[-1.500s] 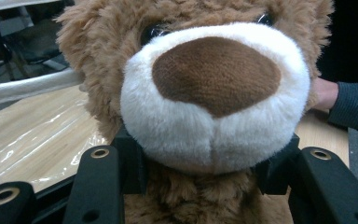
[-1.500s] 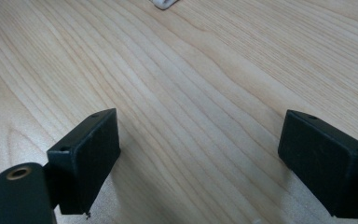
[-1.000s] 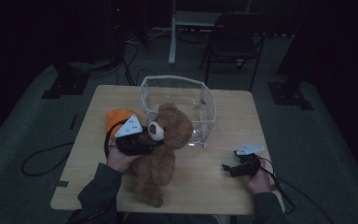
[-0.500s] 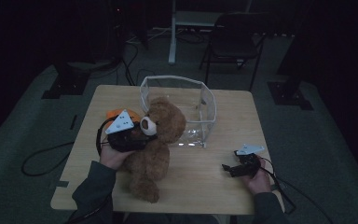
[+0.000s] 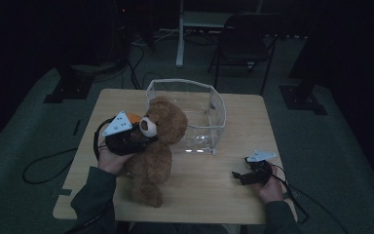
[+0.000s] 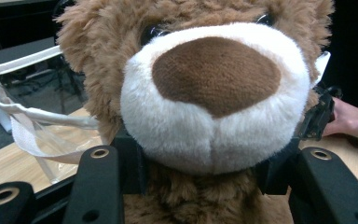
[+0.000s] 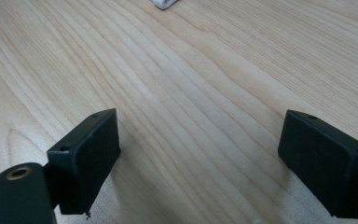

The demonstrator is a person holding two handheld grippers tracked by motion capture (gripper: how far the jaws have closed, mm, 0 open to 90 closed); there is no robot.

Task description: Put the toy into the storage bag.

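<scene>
We see left hand-held gripper [image 5: 143,138] half shut, squeezing neck of fluffy brown teddy bear [image 5: 158,141]. Since a second ago, our bear's head lifted, leaning closer to clear plastic box [image 5: 213,100] on table [image 5: 233,195]. Next: into box, we think. Right hand-held gripper [image 5: 238,177] wide open, holds nothing, away from box.

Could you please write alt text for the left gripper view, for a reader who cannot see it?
A brown teddy bear faces the camera at close range, its neck clamped under its cream muzzle between the left gripper's black fingers. Behind it on the wooden table stands a clear, white-rimmed container; a hand shows at the right edge.
</scene>
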